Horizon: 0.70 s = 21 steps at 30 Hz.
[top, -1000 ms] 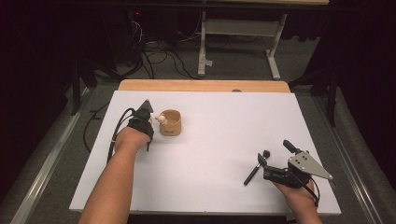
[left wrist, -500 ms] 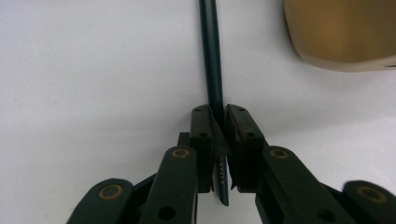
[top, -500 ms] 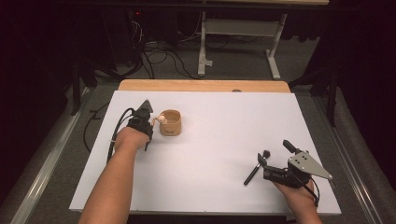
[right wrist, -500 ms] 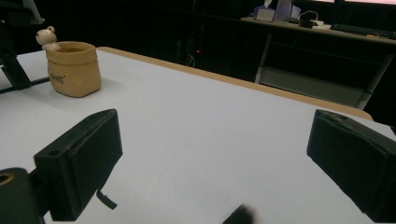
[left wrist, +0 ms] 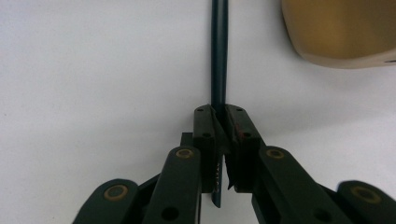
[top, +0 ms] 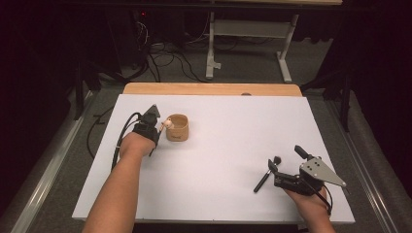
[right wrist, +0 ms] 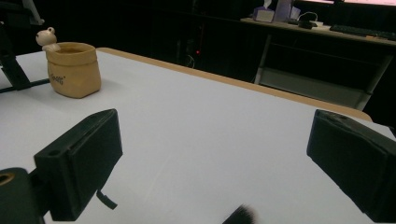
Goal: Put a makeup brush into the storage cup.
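Observation:
A thin dark stick lies on the white table, and my left gripper is shut on its near end. Its jaws have just been closing, with the stick between them. In the high view this gripper sits just left of a tan pot with a small white figure on its rim. At the front right, my right gripper stands open with nothing between its jaws. A black brush lies on the table just left of it. In the right gripper view the pot stands far left.
The white table top ends in a wooden strip at the far side. Beyond it are a desk frame and cables on the floor. The left gripper's cable loops over the table's left part.

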Tool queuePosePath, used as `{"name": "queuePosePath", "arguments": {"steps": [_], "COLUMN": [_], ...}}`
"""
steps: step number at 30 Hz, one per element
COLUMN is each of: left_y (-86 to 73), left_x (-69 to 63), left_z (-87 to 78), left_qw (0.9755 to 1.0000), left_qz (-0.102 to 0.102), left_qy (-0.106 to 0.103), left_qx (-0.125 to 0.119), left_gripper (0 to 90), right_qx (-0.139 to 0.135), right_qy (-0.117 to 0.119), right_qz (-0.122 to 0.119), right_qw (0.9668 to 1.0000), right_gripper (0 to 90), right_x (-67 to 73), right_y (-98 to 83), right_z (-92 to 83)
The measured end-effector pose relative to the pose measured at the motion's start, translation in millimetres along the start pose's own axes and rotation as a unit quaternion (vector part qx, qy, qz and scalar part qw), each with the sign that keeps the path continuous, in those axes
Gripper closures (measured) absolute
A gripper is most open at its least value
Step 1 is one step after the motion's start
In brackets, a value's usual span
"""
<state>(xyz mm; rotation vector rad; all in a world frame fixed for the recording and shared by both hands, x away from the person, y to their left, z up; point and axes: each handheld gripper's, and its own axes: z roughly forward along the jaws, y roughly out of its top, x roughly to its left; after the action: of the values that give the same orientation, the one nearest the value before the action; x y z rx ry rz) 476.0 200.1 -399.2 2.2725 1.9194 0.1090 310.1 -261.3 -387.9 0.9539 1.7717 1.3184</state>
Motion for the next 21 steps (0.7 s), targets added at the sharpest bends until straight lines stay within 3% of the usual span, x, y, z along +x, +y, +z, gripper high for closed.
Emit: {"name": "queuePosePath", "arguments": {"steps": [21], "left_y": [0.1], "left_x": [-3.7], "left_z": [-9.0], "left_qw": [0.9998], "left_qz": [0.009], "left_qy": [0.0], "left_qx": [-0.018], "left_gripper": [83.9], "right_qx": [0.0], "right_qy": [0.0], "right_qz": [0.0], "right_qw": [1.0], "right_gripper": [4.6], "right_x": [0.1], "right_y": [-0.1], "right_z": [-0.2]}}
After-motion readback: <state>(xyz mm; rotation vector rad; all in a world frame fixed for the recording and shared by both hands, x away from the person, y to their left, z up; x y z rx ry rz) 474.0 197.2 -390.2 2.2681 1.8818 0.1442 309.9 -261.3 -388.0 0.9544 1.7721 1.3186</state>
